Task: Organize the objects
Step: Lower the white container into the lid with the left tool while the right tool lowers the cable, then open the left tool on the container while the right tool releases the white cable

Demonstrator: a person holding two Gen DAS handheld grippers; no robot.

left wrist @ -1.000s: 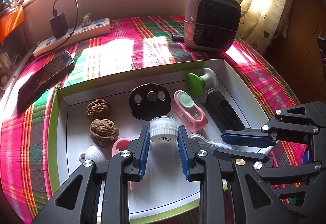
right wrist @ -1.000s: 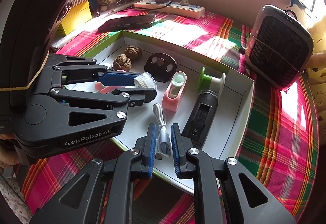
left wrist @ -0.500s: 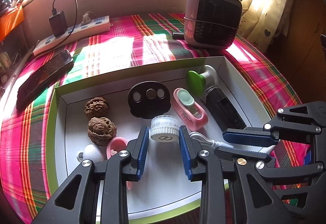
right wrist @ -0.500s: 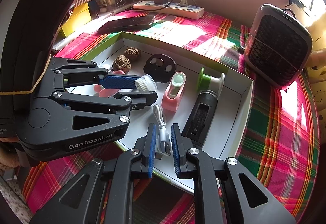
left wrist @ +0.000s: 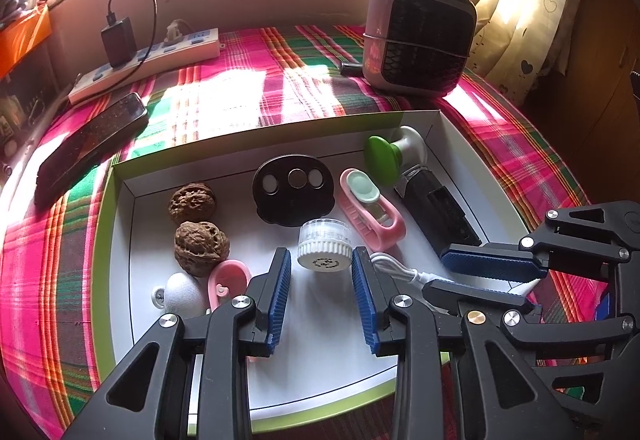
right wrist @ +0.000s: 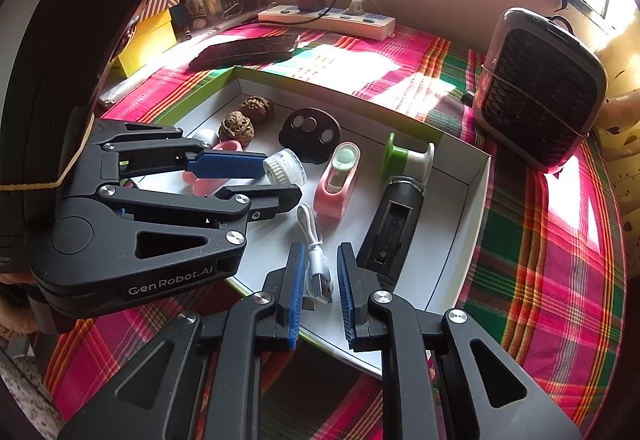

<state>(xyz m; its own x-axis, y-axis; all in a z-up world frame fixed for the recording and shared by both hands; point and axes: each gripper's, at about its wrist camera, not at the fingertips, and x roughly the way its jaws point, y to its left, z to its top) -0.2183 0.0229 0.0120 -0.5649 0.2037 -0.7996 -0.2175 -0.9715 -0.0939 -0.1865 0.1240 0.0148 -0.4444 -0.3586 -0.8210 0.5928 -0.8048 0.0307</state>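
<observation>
A white ribbed cap (left wrist: 324, 246) lies on the floor of the white box with a green rim (left wrist: 102, 240). My left gripper (left wrist: 321, 251) straddles the cap; its jaws are opening and slim gaps show on both sides, so the pads do not press on it. The right wrist view shows that gripper (right wrist: 282, 180) from the side, with the cap (right wrist: 286, 168) at its tips. My right gripper (right wrist: 321, 246) stands over the near rim. The plug of a white USB cable (right wrist: 320, 284) lies loose between its jaws, which are just opening.
The box also holds two walnuts (left wrist: 202, 248), a black disc with three holes (left wrist: 293, 196), a pink clip (left wrist: 372, 212), a green and white spool (left wrist: 384, 160) and a black bar (left wrist: 436, 208). On the plaid cloth stand a heater (left wrist: 416, 44), a phone (left wrist: 88, 148) and a power strip (left wrist: 148, 60).
The left jaws have spread apart and let go of the cap. The right jaws have parted slightly around the cable plug. Neither hand has moved.
</observation>
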